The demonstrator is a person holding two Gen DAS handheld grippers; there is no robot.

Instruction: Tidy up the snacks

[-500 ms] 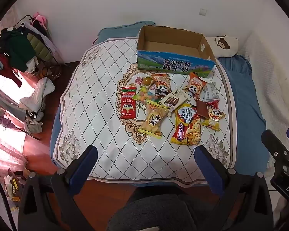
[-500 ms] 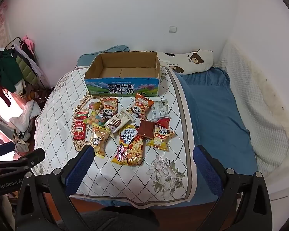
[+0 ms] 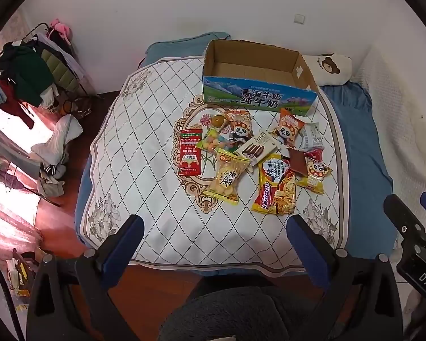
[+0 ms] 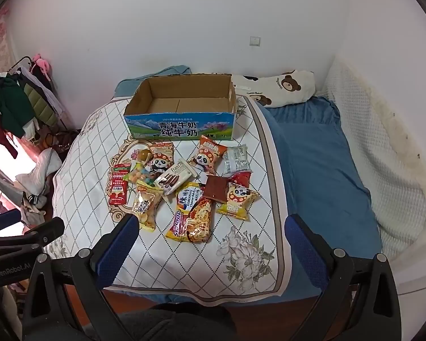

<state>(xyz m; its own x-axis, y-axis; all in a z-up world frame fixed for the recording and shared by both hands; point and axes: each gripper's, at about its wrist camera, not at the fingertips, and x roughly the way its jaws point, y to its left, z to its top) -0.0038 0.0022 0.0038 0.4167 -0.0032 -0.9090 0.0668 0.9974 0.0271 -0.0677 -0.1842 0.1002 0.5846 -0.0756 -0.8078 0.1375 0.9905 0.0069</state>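
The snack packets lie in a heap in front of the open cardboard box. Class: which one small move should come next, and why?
Probably lower the right hand-held gripper onto the yellow-and-red noodle packet. Both hand-held grippers stand open and empty, the blue-printed cardboard box holds nothing, and that packet lies nearest, at the heap's front edge.

A bed with a blue sheet (image 4: 321, 170) carries a white quilted mat with a diamond grid and flower prints (image 4: 93, 147). Ahead of both tools on the mat, at its far end, stands an open brown cardboard box with a blue printed front (image 4: 181, 126). Nearer the tools lies a loose cluster of snack packets (image 4: 184, 184). A cream bear-print pillow (image 4: 284, 88) lies far right.
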